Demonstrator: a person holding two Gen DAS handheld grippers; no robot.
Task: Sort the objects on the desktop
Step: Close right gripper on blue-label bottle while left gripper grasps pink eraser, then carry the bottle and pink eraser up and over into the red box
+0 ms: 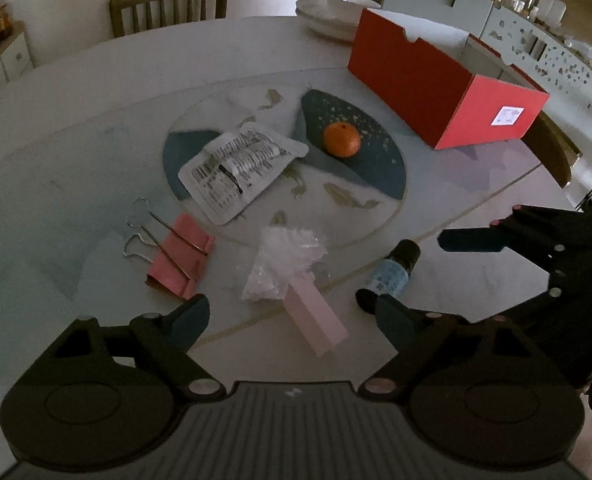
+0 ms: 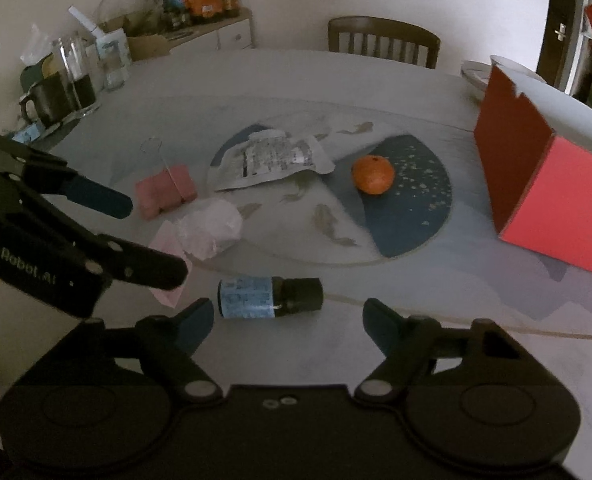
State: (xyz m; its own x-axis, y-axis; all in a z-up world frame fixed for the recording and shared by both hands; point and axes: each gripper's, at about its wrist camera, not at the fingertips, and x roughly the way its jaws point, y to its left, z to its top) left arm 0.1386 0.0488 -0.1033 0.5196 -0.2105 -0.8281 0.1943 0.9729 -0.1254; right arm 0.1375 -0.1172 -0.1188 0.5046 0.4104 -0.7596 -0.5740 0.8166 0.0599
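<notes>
Left gripper [image 1: 292,314]: jaws spread wide, nothing between them, hovering just above the table with the pink box lying in the gap ahead.
Right gripper [image 2: 286,318]: wide open too, holding nothing, the little bottle lying just in front of its fingertips.
Small bottle [image 2: 270,295]: on its side on the table [image 2: 395,80], dark cap pointing right, blue label up; in the left view it sits between the two grippers.
Pink box [image 1: 315,322]: flat on the table, crumpled clear plastic wrap [image 1: 282,266] bunched over its far end.
Pink binder clip [image 1: 178,258]: left of the wrap, wire handles folded out.
Silver packet [image 1: 242,168]: printed side up, farther in on the round centre panel.
Orange [image 1: 341,139]: near the packet's right, apart from it.
Red box [image 1: 443,92]: open-topped, well off to the right.
Chair [image 2: 383,42]: at the far edge.
</notes>
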